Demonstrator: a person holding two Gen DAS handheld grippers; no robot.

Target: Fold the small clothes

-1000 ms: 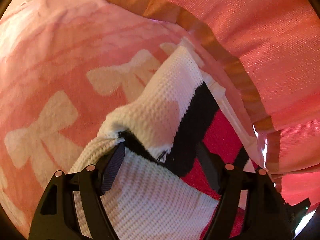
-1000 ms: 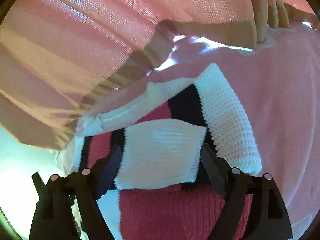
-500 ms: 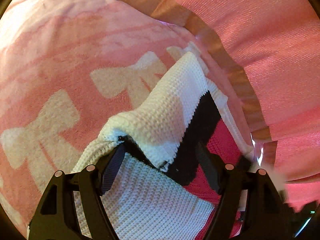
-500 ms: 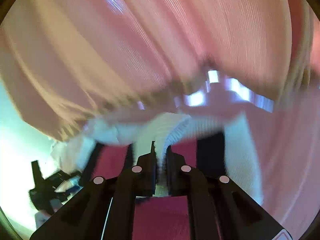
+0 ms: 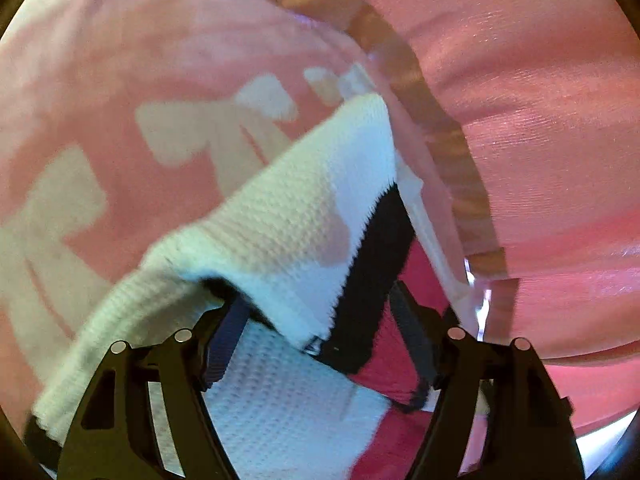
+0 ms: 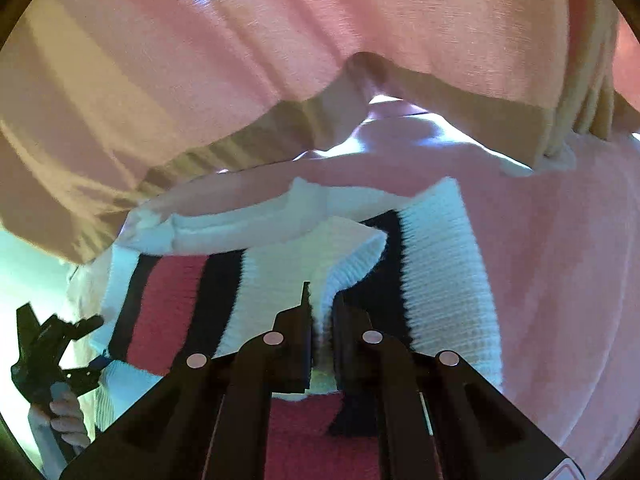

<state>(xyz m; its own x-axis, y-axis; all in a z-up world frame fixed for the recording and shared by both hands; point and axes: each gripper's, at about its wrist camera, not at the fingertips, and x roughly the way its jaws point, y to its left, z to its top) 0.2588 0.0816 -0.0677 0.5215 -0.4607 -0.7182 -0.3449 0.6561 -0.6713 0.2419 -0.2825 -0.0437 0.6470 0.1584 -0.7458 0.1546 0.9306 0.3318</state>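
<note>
A small knitted sweater (image 5: 288,224) in white, black and red stripes lies on a pink blanket with white bows (image 5: 120,128). My left gripper (image 5: 320,324) is open, its fingers on either side of a folded white and black part of the sweater. My right gripper (image 6: 322,320) is shut on a white fold of the sweater (image 6: 340,248), holding it raised. The left gripper and the hand holding it also show at the left edge of the right wrist view (image 6: 48,344).
A pink ruffled curtain or bed skirt (image 5: 520,100) hangs close behind the sweater, also across the top of the right wrist view (image 6: 280,40). The blanket (image 6: 560,260) spreads to the right there.
My right gripper has closed on the sweater's white fold and lifted it. My left gripper has stayed open and shifted slightly.
</note>
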